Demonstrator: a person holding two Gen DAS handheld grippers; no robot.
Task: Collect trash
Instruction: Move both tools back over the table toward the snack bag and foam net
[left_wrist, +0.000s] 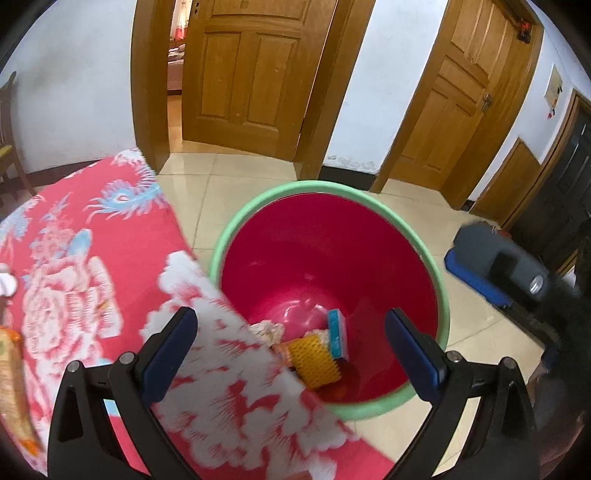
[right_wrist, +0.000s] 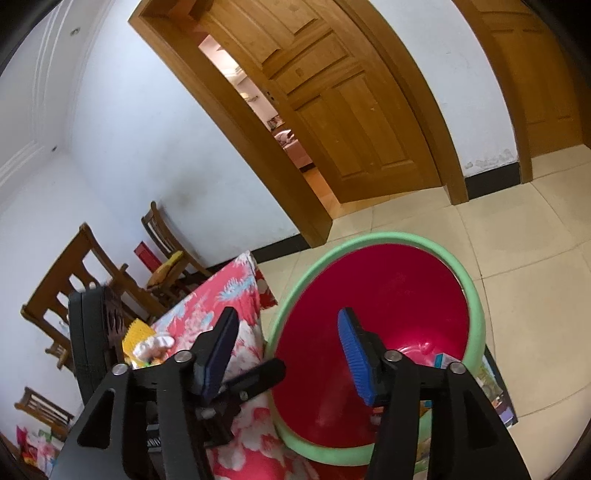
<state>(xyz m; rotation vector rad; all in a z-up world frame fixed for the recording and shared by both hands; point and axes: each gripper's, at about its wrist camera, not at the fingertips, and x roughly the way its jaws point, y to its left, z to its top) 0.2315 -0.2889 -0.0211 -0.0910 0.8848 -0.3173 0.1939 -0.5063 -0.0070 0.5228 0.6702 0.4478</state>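
A red bin with a green rim (left_wrist: 430, 258) stands on the floor beside the table; it also shows in the right wrist view (right_wrist: 476, 295). Inside lie a yellow foam net (left_wrist: 314, 360), a blue box (left_wrist: 338, 334) and crumpled paper (left_wrist: 267, 330). My left gripper (left_wrist: 291, 347) is open and empty, above the table edge and the bin. My right gripper (right_wrist: 286, 354) is open and empty, above the bin's near rim. The left gripper's body (right_wrist: 88, 343) shows at the left of the right wrist view. More trash (right_wrist: 151, 341) lies on the table.
The table has a red floral cloth (left_wrist: 74, 277). Orange packaging (left_wrist: 11, 387) lies at its left edge. Wooden chairs (right_wrist: 74, 273) stand by the wall. Wooden doors (left_wrist: 247, 74) face a tiled floor (left_wrist: 476, 332). A dark device on a blue base (left_wrist: 498, 266) is at the right.
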